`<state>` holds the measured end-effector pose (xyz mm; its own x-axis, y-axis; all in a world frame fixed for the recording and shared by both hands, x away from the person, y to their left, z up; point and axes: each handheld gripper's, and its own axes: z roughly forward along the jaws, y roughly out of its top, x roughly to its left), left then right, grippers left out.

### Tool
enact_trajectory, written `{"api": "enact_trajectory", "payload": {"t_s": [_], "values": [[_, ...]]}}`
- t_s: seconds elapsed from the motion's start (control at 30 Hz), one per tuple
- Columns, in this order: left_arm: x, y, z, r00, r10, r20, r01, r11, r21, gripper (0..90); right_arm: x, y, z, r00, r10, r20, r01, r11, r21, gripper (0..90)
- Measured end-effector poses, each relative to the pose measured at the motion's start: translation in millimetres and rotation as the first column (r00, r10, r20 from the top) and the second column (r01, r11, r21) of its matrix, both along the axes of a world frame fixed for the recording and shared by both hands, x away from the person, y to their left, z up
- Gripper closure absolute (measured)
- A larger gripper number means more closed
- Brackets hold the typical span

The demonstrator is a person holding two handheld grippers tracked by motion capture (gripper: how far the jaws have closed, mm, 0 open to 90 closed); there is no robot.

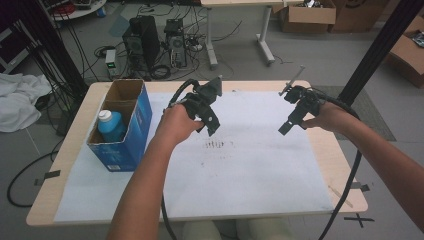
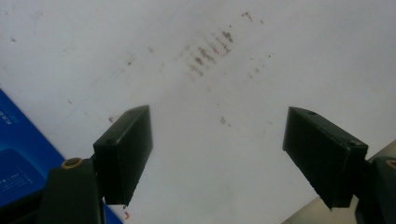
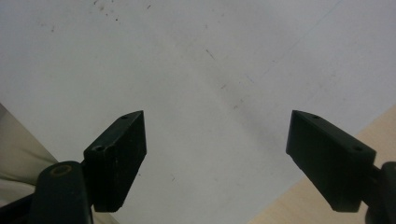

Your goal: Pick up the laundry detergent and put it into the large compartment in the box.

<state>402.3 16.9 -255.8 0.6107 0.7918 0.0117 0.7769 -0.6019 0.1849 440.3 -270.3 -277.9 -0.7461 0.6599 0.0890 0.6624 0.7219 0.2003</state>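
Note:
A person holds two black grippers above a table covered with a white sheet (image 1: 250,170). My left gripper (image 1: 212,127) hovers over the middle of the sheet, just above a patch of brown smudges (image 1: 218,145). In the left gripper view its jaws stand wide apart with nothing between them, my left gripper (image 2: 217,140) over bare sheet and the smudges (image 2: 208,51). My right gripper (image 1: 285,128) hangs over the right half of the sheet. In the right gripper view it (image 3: 217,144) is open and empty too.
An open blue cardboard box (image 1: 122,127) stands on the table's left side with a blue, white-capped bottle (image 1: 109,125) inside. Computer towers (image 1: 147,42), cables and cardboard boxes (image 1: 307,15) lie on the floor beyond the table. A black post (image 1: 380,50) rises at the right.

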Motion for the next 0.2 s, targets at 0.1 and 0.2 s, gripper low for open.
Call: {"api": "enact_trajectory", "payload": {"t_s": [0.1,0.2], "values": [[-0.5,0.8,0.4,1.0,0.0,0.002,0.0,1.0,-0.002,24.9,-0.1,0.4,0.4,1.0,-0.003,-0.001,0.003,1.0,0.0,20.1],[-0.7,1.9,1.1,1.0,0.003,0.002,-0.003,1.0,-0.005,24.9,-0.2,0.9,0.3,1.0,-0.001,-0.002,0.001,1.0,-0.003,20.1]]}}
